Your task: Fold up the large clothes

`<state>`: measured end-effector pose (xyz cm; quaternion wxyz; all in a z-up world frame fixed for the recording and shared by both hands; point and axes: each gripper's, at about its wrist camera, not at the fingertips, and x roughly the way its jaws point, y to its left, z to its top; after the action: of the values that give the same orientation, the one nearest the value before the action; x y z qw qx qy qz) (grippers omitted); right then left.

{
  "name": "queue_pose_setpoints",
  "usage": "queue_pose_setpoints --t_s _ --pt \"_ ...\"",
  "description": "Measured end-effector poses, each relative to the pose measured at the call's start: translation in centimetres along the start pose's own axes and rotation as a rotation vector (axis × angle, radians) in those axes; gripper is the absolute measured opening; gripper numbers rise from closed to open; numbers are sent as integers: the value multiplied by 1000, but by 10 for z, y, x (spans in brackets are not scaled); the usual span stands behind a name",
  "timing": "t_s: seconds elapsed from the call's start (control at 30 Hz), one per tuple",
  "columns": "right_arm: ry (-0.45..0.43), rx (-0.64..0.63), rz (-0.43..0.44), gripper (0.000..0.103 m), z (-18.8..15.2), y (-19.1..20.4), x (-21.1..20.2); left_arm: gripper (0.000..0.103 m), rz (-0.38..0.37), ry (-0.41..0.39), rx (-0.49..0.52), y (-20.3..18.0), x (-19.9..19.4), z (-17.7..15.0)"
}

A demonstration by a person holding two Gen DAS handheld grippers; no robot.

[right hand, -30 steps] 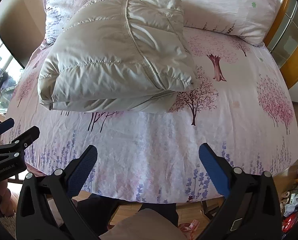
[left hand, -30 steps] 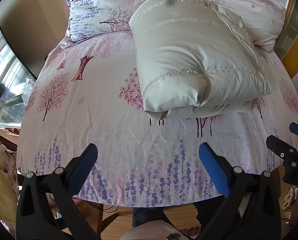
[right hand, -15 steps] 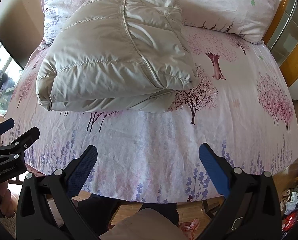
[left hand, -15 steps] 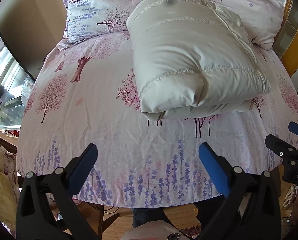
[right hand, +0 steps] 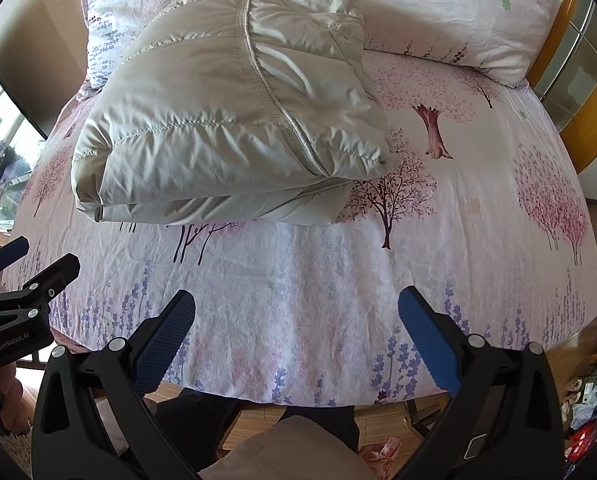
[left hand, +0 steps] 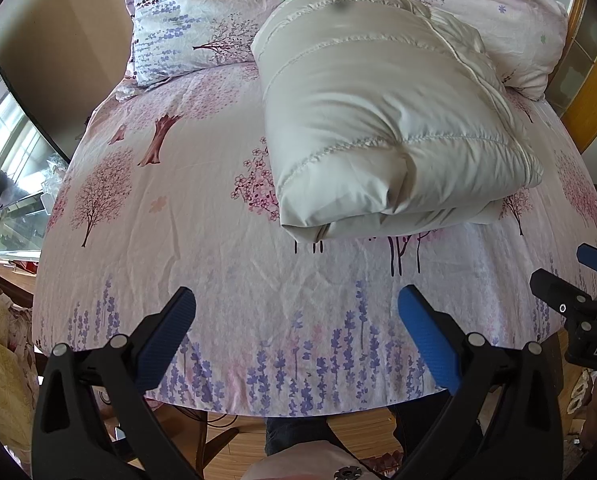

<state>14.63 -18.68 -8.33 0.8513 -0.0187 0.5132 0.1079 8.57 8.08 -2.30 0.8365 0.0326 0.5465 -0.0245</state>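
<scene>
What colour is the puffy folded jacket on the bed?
The jacket is a pale cream, off-white colour, plain with stitched quilting lines. It shows best in the right wrist view.

Bed (left hand: 202,216) — folded jacket (left hand: 378,120), two pillows (left hand: 186,16) on it.

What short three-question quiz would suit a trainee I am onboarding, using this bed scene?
1. True or false: the left gripper grips the folded jacket.
2. The jacket lies on: A) floor B) bedsheet C) chair.
3. Fill in: both grippers' fingers stand ___.

Key: 1 false, the left and right gripper hang apart from it. 2 B. 3 open.
</scene>
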Motion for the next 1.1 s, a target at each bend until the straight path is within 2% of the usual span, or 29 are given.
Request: queue_pose_setpoints --t_s 1.1 --pt "4 8 2 102 0 1 2 101 -1 2 2 -3 1 0"
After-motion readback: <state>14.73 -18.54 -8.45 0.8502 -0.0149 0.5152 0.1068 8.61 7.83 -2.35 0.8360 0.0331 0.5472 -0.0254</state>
